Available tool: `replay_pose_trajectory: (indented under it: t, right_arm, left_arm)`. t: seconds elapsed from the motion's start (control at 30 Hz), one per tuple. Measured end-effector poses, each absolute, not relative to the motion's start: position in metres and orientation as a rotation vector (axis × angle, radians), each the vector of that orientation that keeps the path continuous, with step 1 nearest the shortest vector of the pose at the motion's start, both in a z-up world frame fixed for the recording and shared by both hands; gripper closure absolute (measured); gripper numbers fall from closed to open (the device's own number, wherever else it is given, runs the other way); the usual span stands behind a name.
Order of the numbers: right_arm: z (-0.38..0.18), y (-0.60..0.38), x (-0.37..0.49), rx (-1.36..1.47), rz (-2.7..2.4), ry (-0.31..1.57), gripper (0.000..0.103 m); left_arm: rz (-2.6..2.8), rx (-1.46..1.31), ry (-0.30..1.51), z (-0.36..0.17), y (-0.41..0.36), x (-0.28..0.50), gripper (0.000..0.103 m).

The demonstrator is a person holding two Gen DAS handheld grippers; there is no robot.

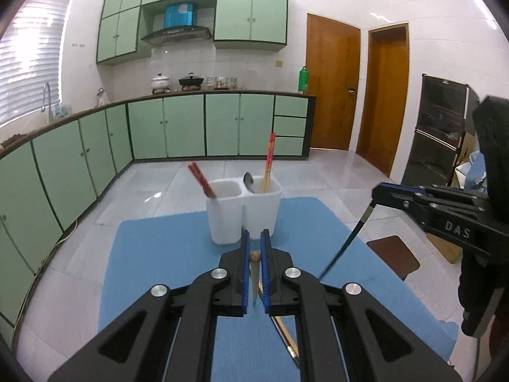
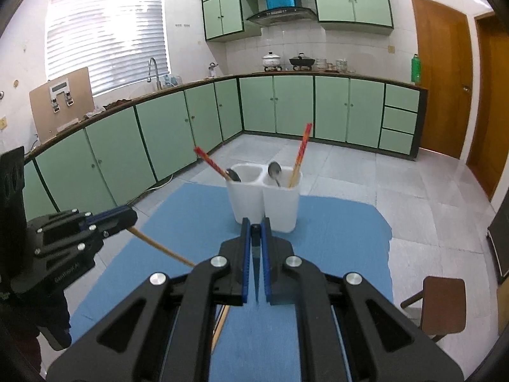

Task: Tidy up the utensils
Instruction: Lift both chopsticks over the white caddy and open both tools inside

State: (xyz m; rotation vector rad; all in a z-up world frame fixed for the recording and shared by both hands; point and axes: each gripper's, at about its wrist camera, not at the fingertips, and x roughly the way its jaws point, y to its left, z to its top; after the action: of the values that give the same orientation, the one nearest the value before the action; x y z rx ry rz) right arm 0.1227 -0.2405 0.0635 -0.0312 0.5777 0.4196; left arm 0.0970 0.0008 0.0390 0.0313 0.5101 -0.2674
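Grippers come first, two of them, both black with blue finger pads. The left gripper (image 1: 254,254) is clamped on one pale wooden chopstick (image 1: 255,270), whose round butt end shows between the pads; in the right wrist view the same left gripper (image 2: 127,215) holds that stick slanting down over the mat (image 2: 159,245). The right gripper (image 2: 255,238) is closed tight on one dark, slender chopstick (image 2: 255,264), seen end-on between its pads; from the left wrist view the right gripper (image 1: 377,192) holds it hanging, tip downward, above the mat (image 1: 343,245).

Below both lies one blue rectangular table mat (image 2: 334,229), and one more chopstick (image 1: 288,337), tan with a dark portion, rests on it beneath the left gripper.

Farther along the mat stands one white plastic two-compartment utensil holder (image 2: 264,200). Its left compartment holds one red-patterned chopstick (image 2: 211,165) leaning left and one dark spoon (image 2: 234,175). Its right compartment holds one metal spoon (image 2: 274,170) and an orange-red patterned chopstick (image 2: 300,156) leaning right; whether that is a single stick or a pair I cannot tell.

Off the mat's right side sits one brown wooden stool (image 2: 442,302). Beyond, green kitchen cabinets (image 2: 276,105) line the walls, with two cooking pots (image 2: 270,60) on the counter and one green bottle (image 2: 415,68) at its end.
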Motion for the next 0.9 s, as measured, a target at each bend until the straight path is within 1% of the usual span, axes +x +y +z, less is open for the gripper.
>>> replay_pose_trajectory:
  t: [0.4, 0.63, 0.77, 0.9]
  right_arm:
    - [0.105, -0.241, 0.160, -0.023, 0.454, 0.534, 0.097]
    - [0.142, -0.246, 0.198, -0.002, 0.429, 0.448, 0.097]
    - [0.165, -0.247, 0.229, 0.023, 0.404, 0.384, 0.097]
    - [0.176, -0.248, 0.261, 0.026, 0.368, 0.340, 0.097]
  left_arm:
    - [-0.303, 0.039, 0.460, 0.066, -0.003, 0.125, 0.097]
    - [-0.299, 0.058, 0.348, 0.108, -0.008, 0.148, 0.097]
    - [-0.286, 0.044, 0.259, 0.140, -0.011, 0.176, 0.097]
    - [-0.268, 0.020, 0.210, 0.159, -0.011, 0.209, 0.097]
